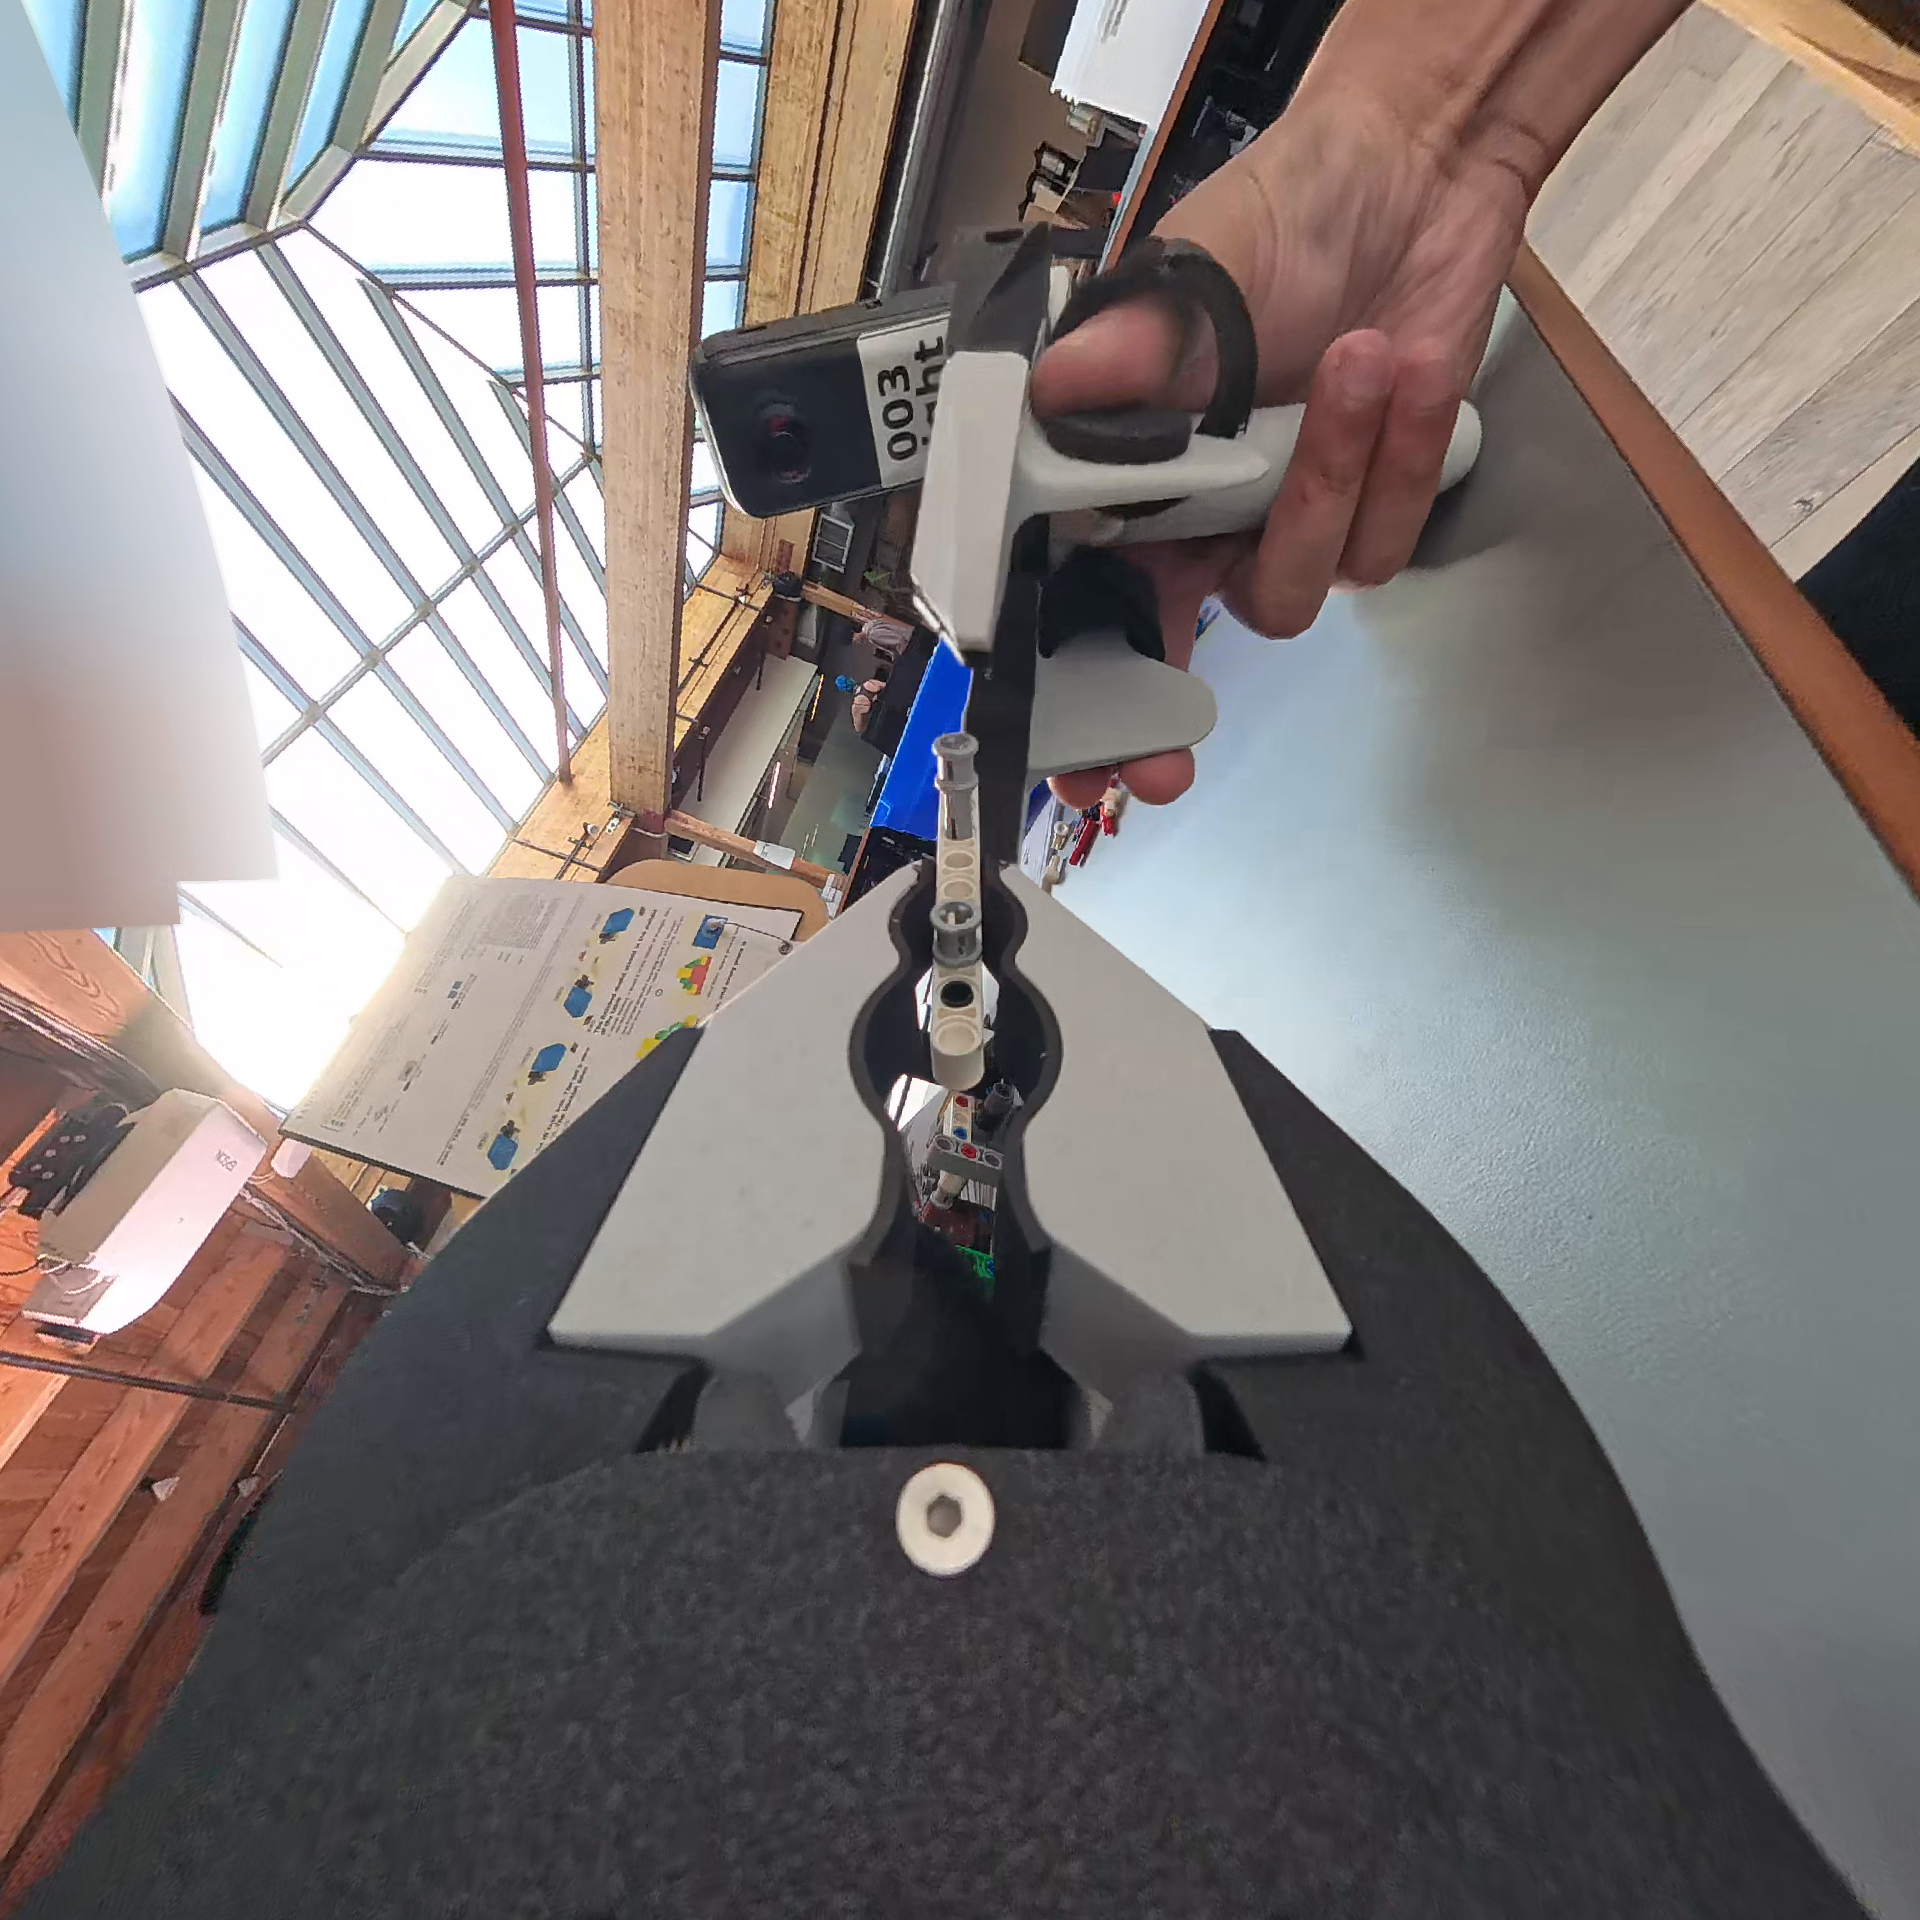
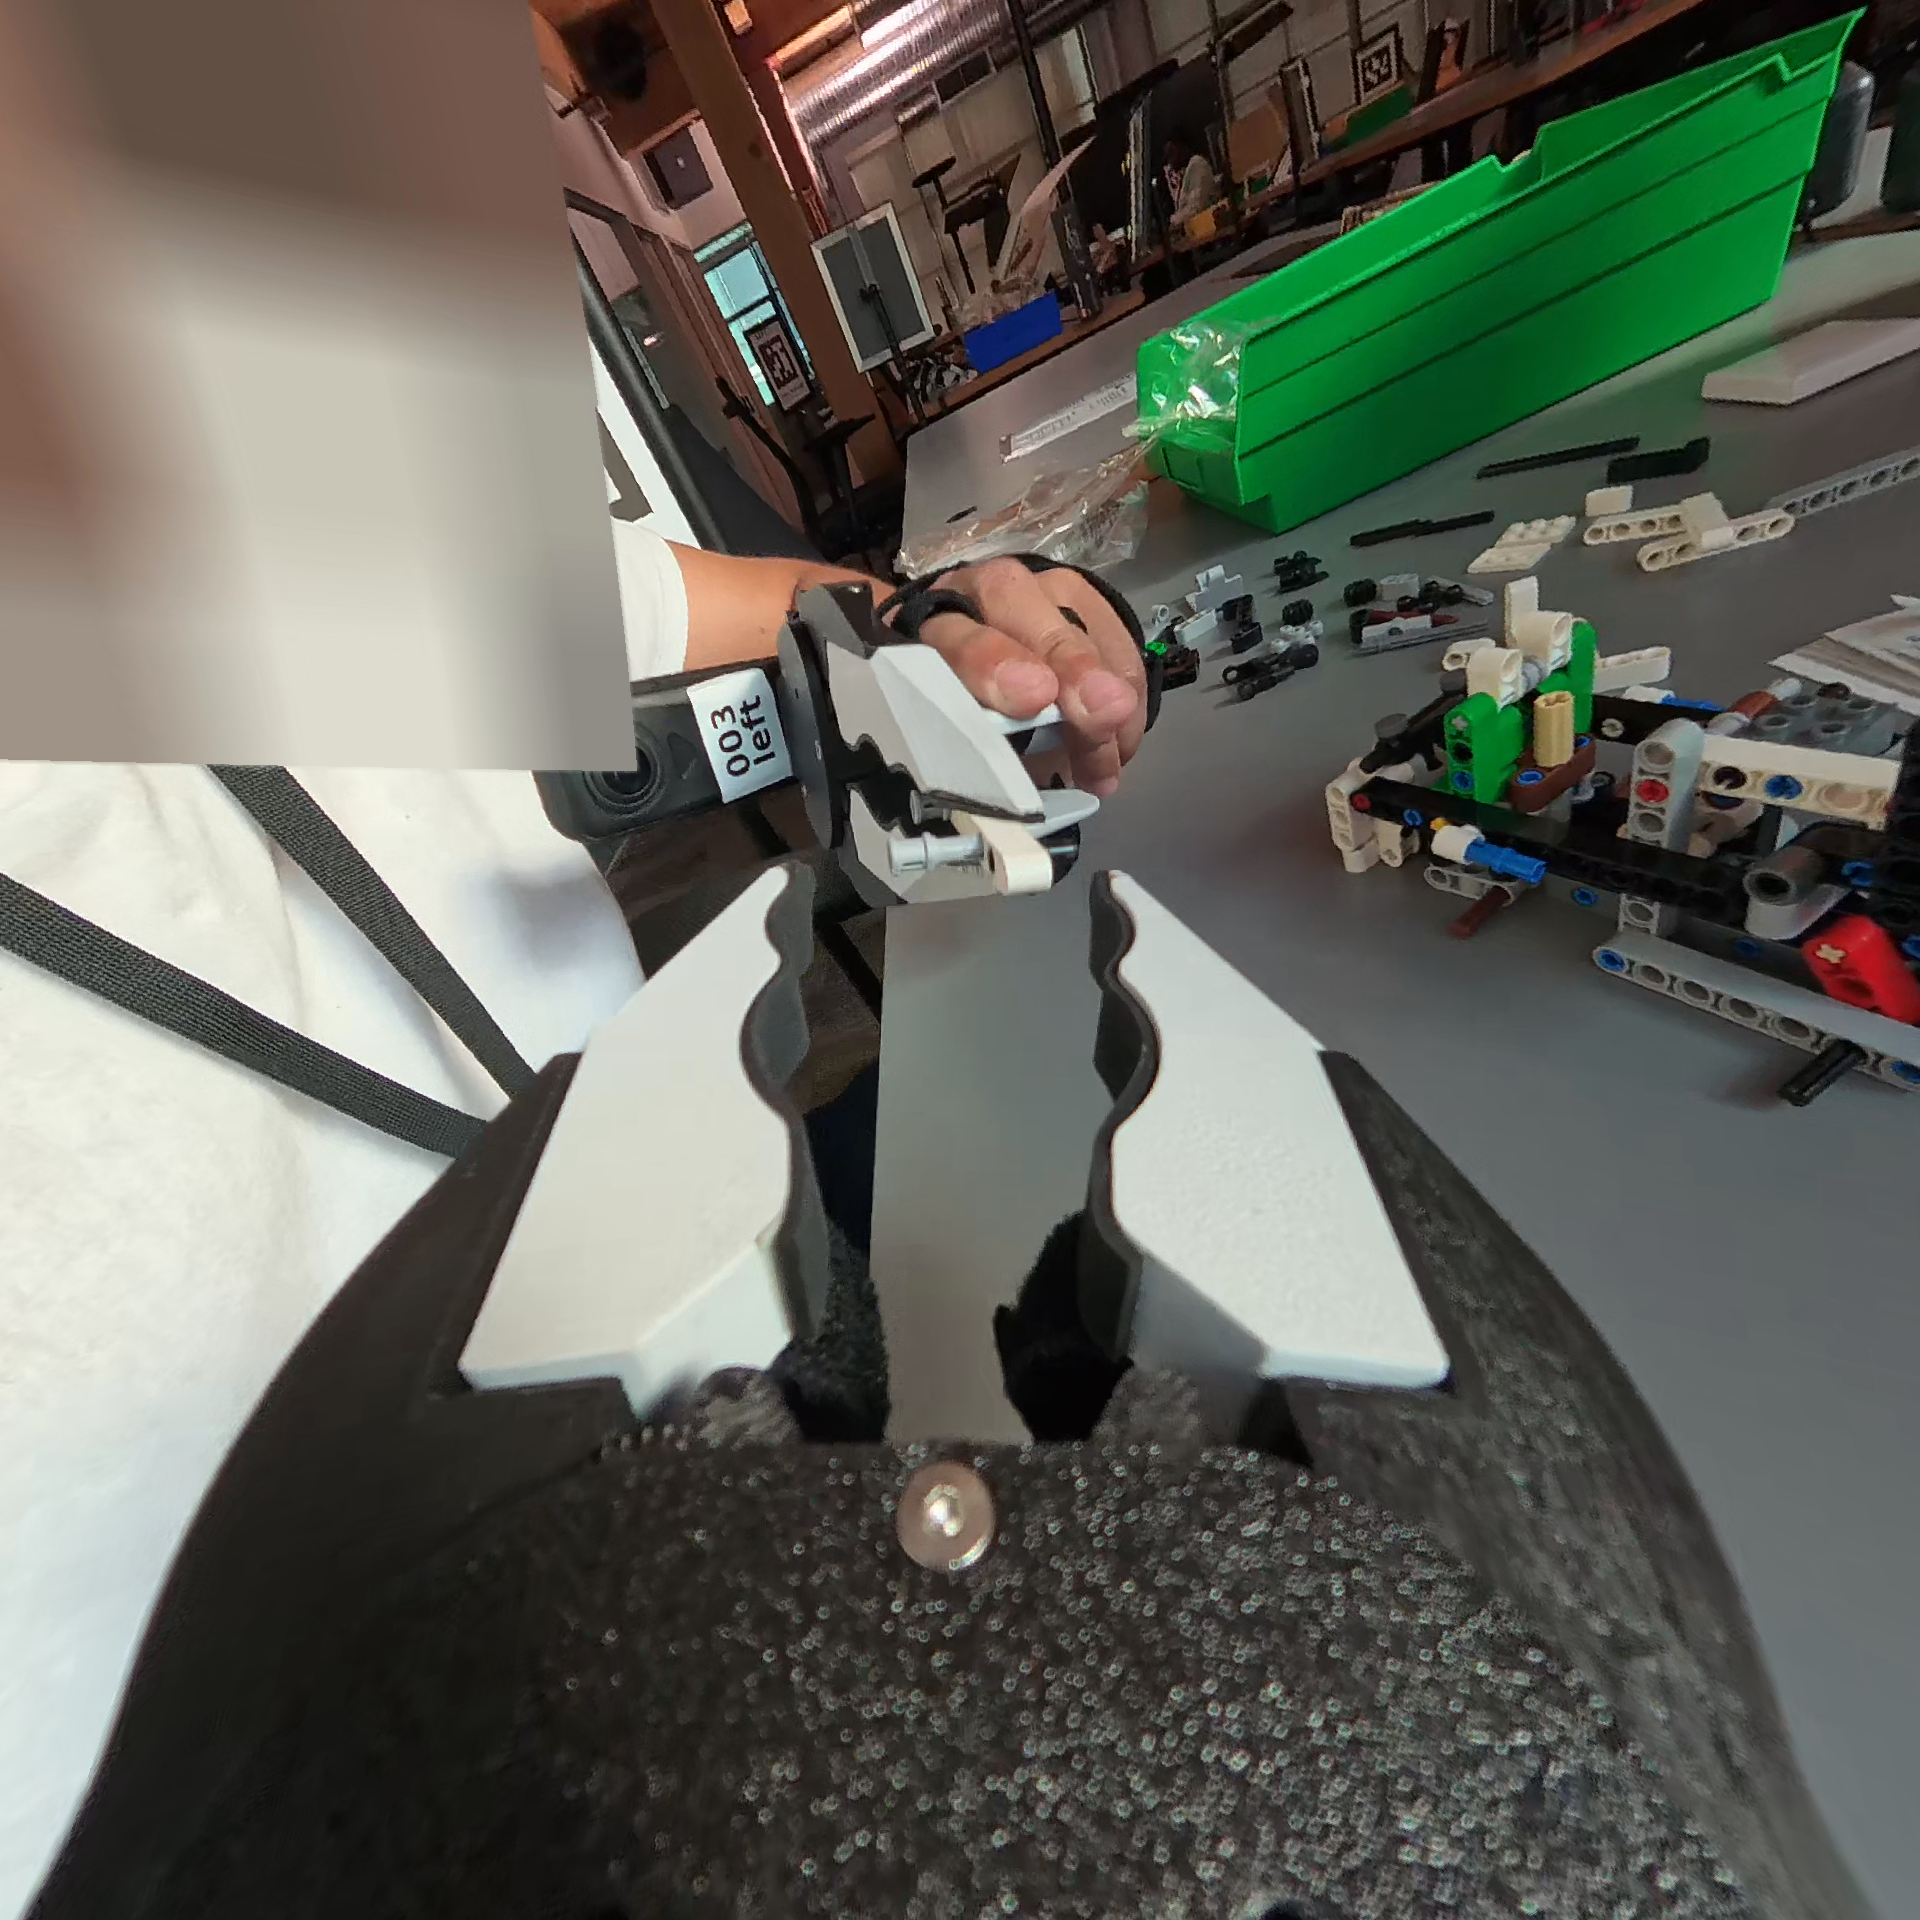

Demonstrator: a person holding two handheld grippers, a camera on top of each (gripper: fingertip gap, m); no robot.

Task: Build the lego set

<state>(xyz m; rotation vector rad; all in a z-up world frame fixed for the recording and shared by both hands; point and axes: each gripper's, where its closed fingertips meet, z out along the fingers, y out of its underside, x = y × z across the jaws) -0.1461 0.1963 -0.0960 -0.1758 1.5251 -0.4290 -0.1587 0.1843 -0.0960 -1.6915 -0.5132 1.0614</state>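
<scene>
- Our left tool point(image 1: 961, 883) is clamped on a small white beam point(image 1: 958, 997) with grey pins, held up above the table point(image 1: 1558, 1039).
- Our right tool point(image 2: 940, 894) gapes wide with nothing between its fingers, just beside that beam.
- The half-built model point(image 2: 1621, 800) sits on the table, with loose parts point(image 2: 1299, 634) and a green bin point(image 2: 1475, 312) behind it.

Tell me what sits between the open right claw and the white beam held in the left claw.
Nothing visible. The right claw is open and aimed at the white beam clamped in the left claw; only open air above the grey table shows between them.
</scene>
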